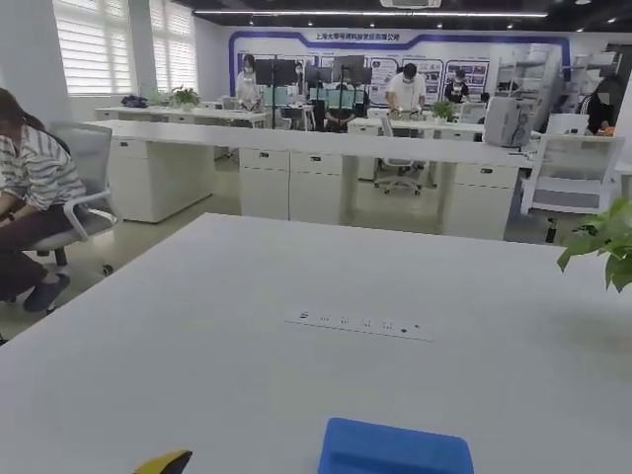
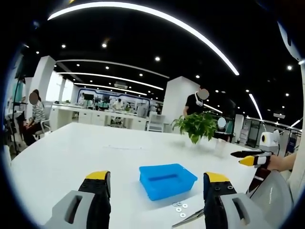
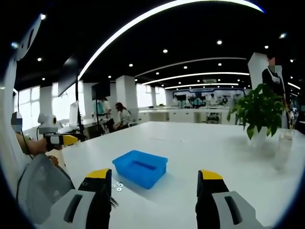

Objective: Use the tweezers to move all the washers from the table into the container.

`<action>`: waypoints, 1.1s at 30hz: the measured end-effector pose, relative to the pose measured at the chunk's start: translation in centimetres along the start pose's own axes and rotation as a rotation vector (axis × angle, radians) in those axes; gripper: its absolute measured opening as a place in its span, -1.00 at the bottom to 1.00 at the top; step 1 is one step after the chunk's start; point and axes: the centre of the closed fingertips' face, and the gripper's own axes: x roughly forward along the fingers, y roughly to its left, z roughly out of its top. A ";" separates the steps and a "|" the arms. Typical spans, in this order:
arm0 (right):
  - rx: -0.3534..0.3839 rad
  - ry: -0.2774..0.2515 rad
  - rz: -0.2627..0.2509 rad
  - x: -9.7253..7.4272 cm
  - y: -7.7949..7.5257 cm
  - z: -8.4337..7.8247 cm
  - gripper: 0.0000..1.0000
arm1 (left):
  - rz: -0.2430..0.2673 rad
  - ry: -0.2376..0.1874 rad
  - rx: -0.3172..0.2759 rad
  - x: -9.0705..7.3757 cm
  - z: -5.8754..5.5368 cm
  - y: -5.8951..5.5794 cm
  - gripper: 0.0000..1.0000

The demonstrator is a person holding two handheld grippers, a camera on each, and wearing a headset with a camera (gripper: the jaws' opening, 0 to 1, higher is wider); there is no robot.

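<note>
A blue container [image 1: 395, 449] sits at the near edge of the white table [image 1: 296, 375]. A gripper's yellow tip [image 1: 163, 462] pokes in to its left. In the left gripper view the container [image 2: 167, 180] lies ahead of my open left gripper [image 2: 157, 177], which holds nothing. Several small washers [image 2: 180, 207] lie on the table just in front of the container, beside the metal tweezers [image 2: 190, 218]. My right gripper [image 3: 155, 176] is also open and holds nothing, with the container [image 3: 139, 167] and washers [image 3: 116, 185] ahead to its left.
A potted plant [image 1: 602, 242] stands at the table's right side. A power socket strip [image 1: 360, 324] is set into the tabletop. A person on a chair [image 1: 39, 197] sits to the left; more desks and people are behind.
</note>
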 end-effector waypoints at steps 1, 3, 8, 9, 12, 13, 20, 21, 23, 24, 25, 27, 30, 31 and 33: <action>-0.003 0.000 0.003 0.0 0.1 0.0 0.43 | -0.008 0.002 0.004 0.0 0.0 -0.2 0.62; -0.007 0.003 0.008 0.0 0.2 0.0 0.42 | -0.021 0.010 0.010 0.1 -0.2 -0.5 0.62; -0.013 0.017 0.015 0.1 0.4 -0.3 0.41 | -0.073 0.072 0.041 0.3 -1.3 -1.3 0.58; -0.016 0.020 0.017 0.1 0.5 -0.3 0.40 | -0.093 0.125 0.055 0.3 -2.2 -1.5 0.55; -0.047 0.062 0.029 0.1 0.6 -1.0 0.31 | -0.135 0.270 0.036 0.1 -4.7 -1.7 0.42; -0.055 0.082 0.039 0.2 0.8 -1.2 0.29 | -0.156 0.304 0.040 0.1 -5.2 -2.0 0.35; -0.135 0.208 0.046 0.1 0.8 -2.7 0.09 | -0.380 0.519 0.122 0.1 -8.6 -4.7 -0.18; -0.136 0.214 0.053 0.1 0.8 -2.6 0.06 | -0.404 0.551 0.148 0.3 -9.1 -4.9 -0.22; -0.128 0.243 0.048 0.1 0.7 -2.9 0.01 | -0.444 0.606 0.198 0.6 -9.9 -5.2 -0.31; -0.130 0.245 0.059 0.2 0.9 -2.8 -0.01 | -0.457 0.617 0.223 0.9 -10.1 -5.2 -0.35; -0.135 0.259 0.065 0.5 1.0 -3.0 -0.04 | -0.474 0.643 0.249 1.2 -10.6 -5.3 -0.39; -0.160 0.282 0.079 0.8 1.1 -3.3 -0.10 | -0.503 0.689 0.277 1.4 -11.2 -5.5 -0.48; -0.209 0.324 0.110 1.2 1.9 -3.9 -0.15 | -0.550 0.741 0.316 2.0 -12.5 -5.7 -0.51; -0.227 0.337 0.122 1.4 2.7 -4.0 -0.15 | -0.563 0.760 0.330 2.0 -12.8 -5.8 -0.52; -0.243 0.352 0.133 1.7 3.4 -4.2 -0.14 | -0.575 0.787 0.366 2.3 -13.4 -5.7 -0.54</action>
